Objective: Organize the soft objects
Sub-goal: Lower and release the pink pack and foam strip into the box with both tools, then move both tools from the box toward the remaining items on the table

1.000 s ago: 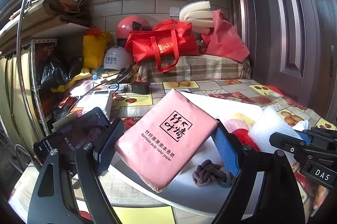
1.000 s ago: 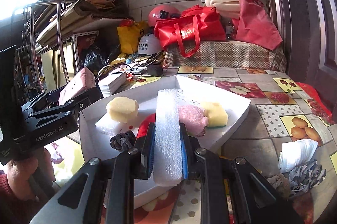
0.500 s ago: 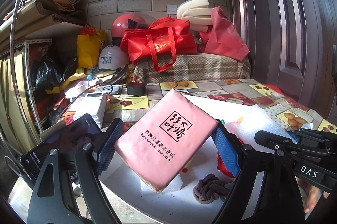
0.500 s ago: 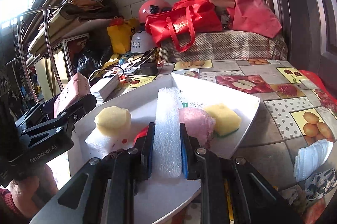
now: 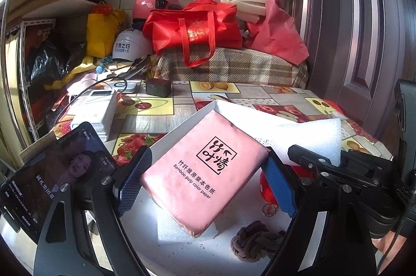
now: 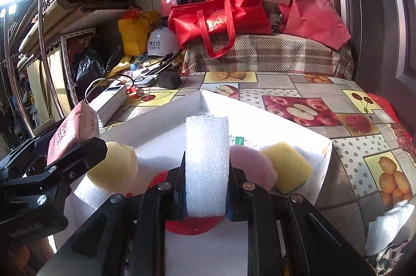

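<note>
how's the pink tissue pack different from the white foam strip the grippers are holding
The pink tissue pack is smooth, glossy and printed with text; the white foam strip is plain, with a bumpy surface. The pack is a broad flat slab spanning wide-set jaws of the left gripper; the strip is narrow, pinched between close-set jaws of the right gripper. Both are held above the white tray.

Your left wrist camera looks forward along its fingers, close over the near-left corner of the white tray [image 5: 208,105], while your right wrist camera faces the same way from just beside it, low over the tray [image 6: 286,120], both sharing the red bag [image 5: 192,29] [image 6: 221,16] behind.
</note>
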Available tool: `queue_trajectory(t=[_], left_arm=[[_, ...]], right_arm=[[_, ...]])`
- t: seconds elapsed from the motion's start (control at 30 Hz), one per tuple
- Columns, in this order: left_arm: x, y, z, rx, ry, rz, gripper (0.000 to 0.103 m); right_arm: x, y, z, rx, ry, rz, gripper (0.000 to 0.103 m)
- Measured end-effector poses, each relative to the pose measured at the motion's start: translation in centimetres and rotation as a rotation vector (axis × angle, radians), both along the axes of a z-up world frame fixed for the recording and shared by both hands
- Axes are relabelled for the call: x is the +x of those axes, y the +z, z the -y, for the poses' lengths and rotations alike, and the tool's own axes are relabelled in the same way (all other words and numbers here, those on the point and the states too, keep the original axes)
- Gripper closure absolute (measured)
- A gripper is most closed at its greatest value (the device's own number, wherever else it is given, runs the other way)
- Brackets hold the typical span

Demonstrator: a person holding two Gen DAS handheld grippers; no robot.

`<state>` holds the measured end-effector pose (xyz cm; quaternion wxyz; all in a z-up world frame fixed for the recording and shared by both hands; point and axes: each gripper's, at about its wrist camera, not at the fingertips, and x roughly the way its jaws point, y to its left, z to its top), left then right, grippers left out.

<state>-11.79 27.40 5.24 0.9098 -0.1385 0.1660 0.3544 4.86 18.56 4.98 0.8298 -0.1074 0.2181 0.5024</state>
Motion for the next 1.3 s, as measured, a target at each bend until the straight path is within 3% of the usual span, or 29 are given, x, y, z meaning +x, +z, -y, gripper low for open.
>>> queue_trajectory(t=[0.03, 0.07, 0.1, 0.13, 0.17, 0.2, 0.5, 0.83, 1.07, 1.3], left_arm=[[-0.1, 0.0, -0.1, -0.007, 0.009, 0.003, 0.015], [-0.3, 0.0, -0.3, -0.013, 0.019, 0.009, 0.011], [-0.4, -0.1, -0.3, -0.016, 0.029, 0.014, 0.003], [-0.6, 0.0, -0.3, -0.017, 0.035, 0.022, 0.0], [-0.9, 0.0, -0.3, -0.02, 0.039, 0.038, 0.0], [-1.1, 0.0, -0.4, -0.024, 0.038, 0.049, 0.0], [-1.5, 0.1, -0.6, -0.038, 0.029, 0.078, 0.0], [-1.6, 0.2, -0.6, -0.027, 0.023, 0.087, 0.0], [-1.7, 0.3, -0.5, -0.034, 0.022, 0.092, 0.0], [-1.9, 0.5, 0.2, 0.001, 0.027, 0.101, 0.0]], right_arm=[[-0.1, 0.0, 0.0, 0.003, -0.004, 0.006, 0.083], [-0.2, 0.1, 0.1, 0.007, -0.012, 0.013, 0.073], [-0.2, 0.2, 0.3, 0.016, -0.019, 0.021, 0.051], [-0.4, 0.3, 0.6, 0.032, -0.026, 0.033, 0.038], [-0.7, 0.5, 1.1, 0.057, -0.051, 0.051, 0.027], [-0.9, 0.7, 1.7, 0.087, -0.063, 0.064, 0.023], [-3.3, 1.4, 3.9, 0.162, -0.06, 0.159, 0.023], [-4.2, 1.2, 5.2, 0.157, -0.052, 0.153, 0.023], [-3.6, 0.9, 5.5, 0.15, -0.075, 0.105, 0.022], [-4.6, 0.5, 7.2, 0.107, -0.026, 0.063, 0.022]])
